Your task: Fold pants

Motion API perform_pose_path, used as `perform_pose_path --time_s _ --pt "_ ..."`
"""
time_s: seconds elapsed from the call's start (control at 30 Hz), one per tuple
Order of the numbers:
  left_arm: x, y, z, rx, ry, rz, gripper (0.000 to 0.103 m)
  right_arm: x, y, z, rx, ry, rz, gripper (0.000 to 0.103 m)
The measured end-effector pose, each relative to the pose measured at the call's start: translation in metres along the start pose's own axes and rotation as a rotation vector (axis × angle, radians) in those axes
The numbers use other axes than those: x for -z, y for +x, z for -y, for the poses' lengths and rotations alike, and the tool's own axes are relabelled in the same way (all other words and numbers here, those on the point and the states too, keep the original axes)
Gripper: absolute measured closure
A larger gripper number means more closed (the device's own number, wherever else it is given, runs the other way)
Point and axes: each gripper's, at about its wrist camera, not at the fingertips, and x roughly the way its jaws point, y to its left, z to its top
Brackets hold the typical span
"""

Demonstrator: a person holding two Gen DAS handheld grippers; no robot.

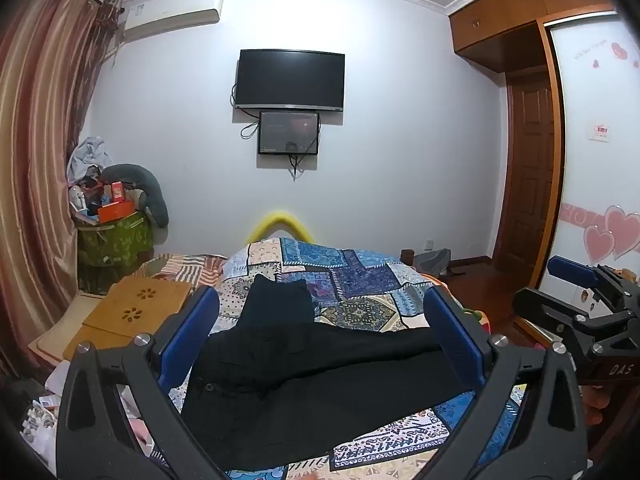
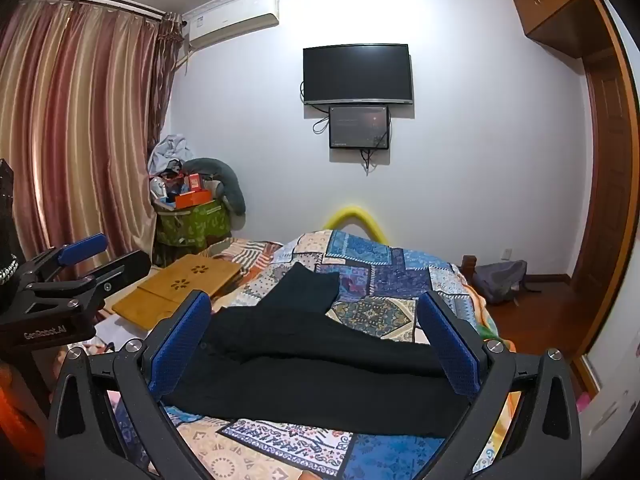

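1. The black pants [image 1: 304, 368] are seen spread on the patchwork bedspread [image 1: 360, 280] of the bed, not yet folded; one leg runs away toward 12 o'clock, while the main mass runs across from about 9 to 3 o'clock.
2. The long axis of the nearer part is therefore judged to lie crosswise to both grippers, not along them.
3. The left gripper [image 1: 320, 340] is held with its jaws spread as wide as they go; nothing is gripped, and the pants are seen ahead and below, between the blue pads [image 1: 188, 340] only in line of sight.
4. The right gripper [image 2: 316, 340] is likewise wide open and empty, aimed slightly downward at the same cloth.
5. In the left view the right gripper is seen at 3 o'clock; in the right view the left gripper [image 2: 86, 256] is seen at 9 o'clock, so the two are held side by side.
6. Neither is clearly nearer; a descent onto the near edge is judged to be required.
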Motion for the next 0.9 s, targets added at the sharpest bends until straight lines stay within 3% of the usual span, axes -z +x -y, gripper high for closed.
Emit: perform_pose_path --time_s 0.9 --pt "0.002 0.004 -0.003 -0.013 0.000 0.027 0.000 -0.006 0.001 0.009 0.020 0.000 -0.011 0.001"
